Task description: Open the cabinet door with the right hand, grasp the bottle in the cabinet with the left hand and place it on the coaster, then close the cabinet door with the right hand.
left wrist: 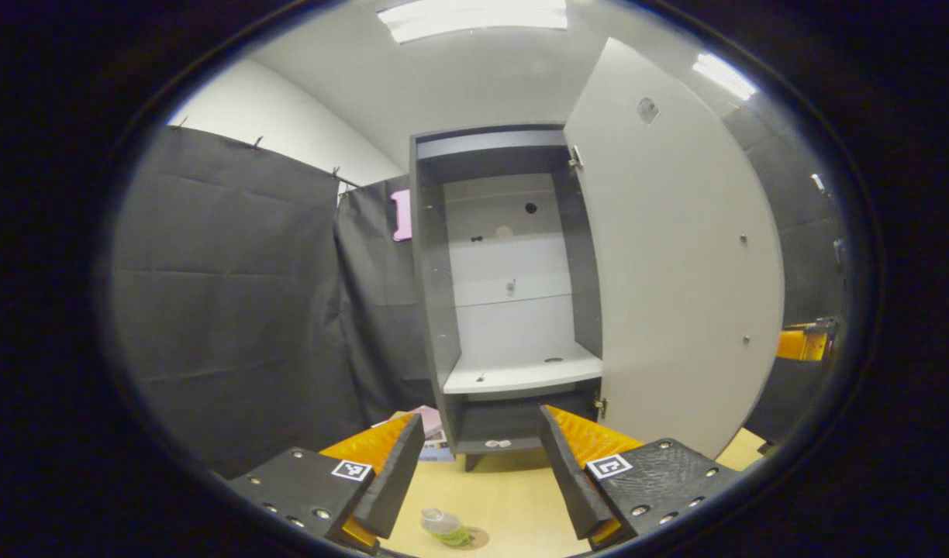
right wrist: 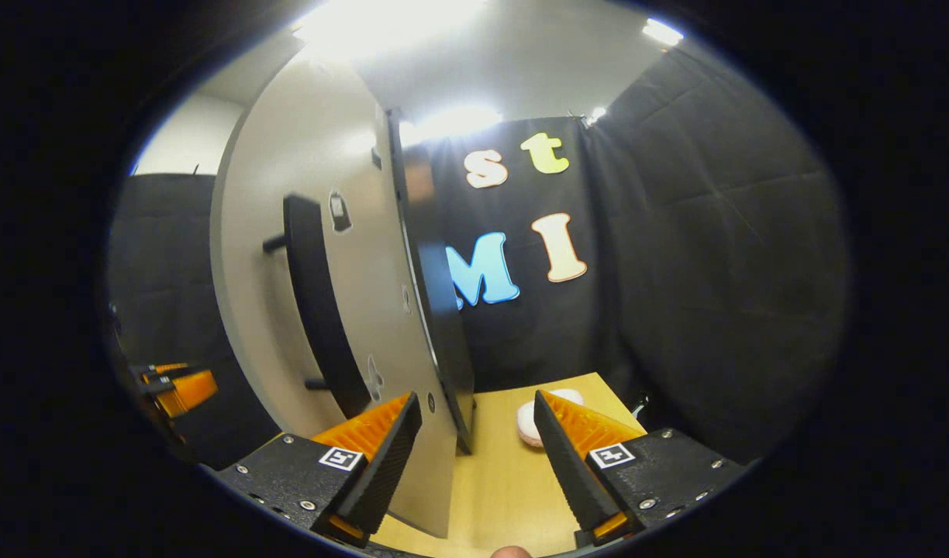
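Note:
The dark grey cabinet stands wide open, its white door swung out to the right. Its white shelf holds no bottle. A clear bottle with a green label stands on a brown coaster on the table, just below and between my left gripper's fingers. My left gripper is open and holds nothing. In the right gripper view, my right gripper is open with the door's free edge between its fingers, beside the black handle. The right gripper peeks out behind the door.
The light wooden table runs under the cabinet. A pinkish booklet lies by the cabinet's left foot. A round white-pink object rests on the table behind the right finger. The left gripper shows at the far left.

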`<state>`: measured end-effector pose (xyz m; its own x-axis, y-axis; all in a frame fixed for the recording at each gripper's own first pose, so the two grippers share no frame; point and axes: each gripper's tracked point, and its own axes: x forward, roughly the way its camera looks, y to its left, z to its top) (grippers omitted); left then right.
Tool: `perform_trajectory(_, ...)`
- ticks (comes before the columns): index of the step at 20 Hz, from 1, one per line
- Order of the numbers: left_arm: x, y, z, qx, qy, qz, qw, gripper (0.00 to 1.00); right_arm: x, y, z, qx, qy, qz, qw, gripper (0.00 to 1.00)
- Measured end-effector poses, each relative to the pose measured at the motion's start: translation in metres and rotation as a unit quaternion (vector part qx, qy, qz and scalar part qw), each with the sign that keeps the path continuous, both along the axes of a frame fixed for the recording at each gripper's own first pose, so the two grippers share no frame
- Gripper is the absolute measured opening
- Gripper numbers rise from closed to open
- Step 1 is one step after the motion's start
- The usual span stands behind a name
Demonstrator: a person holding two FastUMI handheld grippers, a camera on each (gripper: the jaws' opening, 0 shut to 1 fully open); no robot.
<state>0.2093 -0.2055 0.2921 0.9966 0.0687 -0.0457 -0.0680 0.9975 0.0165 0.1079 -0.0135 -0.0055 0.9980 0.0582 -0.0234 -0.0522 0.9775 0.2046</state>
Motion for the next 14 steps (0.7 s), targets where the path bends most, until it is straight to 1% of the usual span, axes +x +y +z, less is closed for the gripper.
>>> perform_trajectory(2,0.001,-0.005,0.000,-0.010,0.004,-0.019,1.000,0.84,-0.004,0.000,0.014,-0.017,-0.013,-0.012,1.000,0.91)
perform_trajectory(3,0.002,-0.007,0.001,-0.021,0.006,-0.028,0.999,0.89,-0.007,0.005,0.019,-0.029,-0.017,-0.011,0.999,0.88)
perform_trajectory(4,0.002,-0.010,0.002,-0.033,0.005,-0.036,0.999,0.89,-0.009,0.012,0.025,-0.041,-0.025,-0.008,0.999,0.93)
perform_trajectory(5,0.004,-0.010,0.004,-0.042,0.003,-0.041,0.998,0.89,-0.008,0.017,0.029,-0.060,-0.029,-0.013,0.998,0.89)
perform_trajectory(6,0.005,-0.010,0.006,-0.046,0.002,-0.042,0.998,0.85,-0.011,0.017,0.032,-0.082,-0.034,-0.021,0.996,0.94)
perform_trajectory(7,0.005,-0.006,0.010,-0.036,0.000,-0.038,0.999,0.85,-0.011,0.014,0.032,-0.096,-0.036,-0.028,0.994,0.93)
perform_trajectory(8,0.008,-0.001,0.017,-0.016,-0.006,-0.036,0.999,0.81,-0.012,0.016,0.031,-0.095,-0.035,-0.030,0.994,0.93)
perform_trajectory(9,0.013,0.004,0.023,0.002,-0.015,-0.038,0.999,0.85,-0.011,0.018,0.028,-0.083,-0.028,-0.033,0.996,0.88)
perform_trajectory(10,0.021,0.004,0.019,0.007,-0.019,-0.045,0.999,0.89,-0.009,0.018,0.026,-0.066,-0.018,-0.039,0.997,0.93)
perform_trajectory(11,0.026,0.003,0.015,0.001,-0.018,-0.052,0.998,0.84,-0.009,0.019,0.025,-0.054,-0.013,-0.043,0.998,0.92)
perform_trajectory(12,0.030,0.002,0.011,-0.010,-0.017,-0.055,0.998,0.89,-0.009,0.022,0.027,-0.055,-0.013,-0.045,0.997,0.92)
perform_trajectory(14,0.036,0.006,0.007,-0.032,-0.010,-0.061,0.998,0.84,-0.013,0.029,0.030,-0.072,-0.015,-0.053,0.996,0.93)
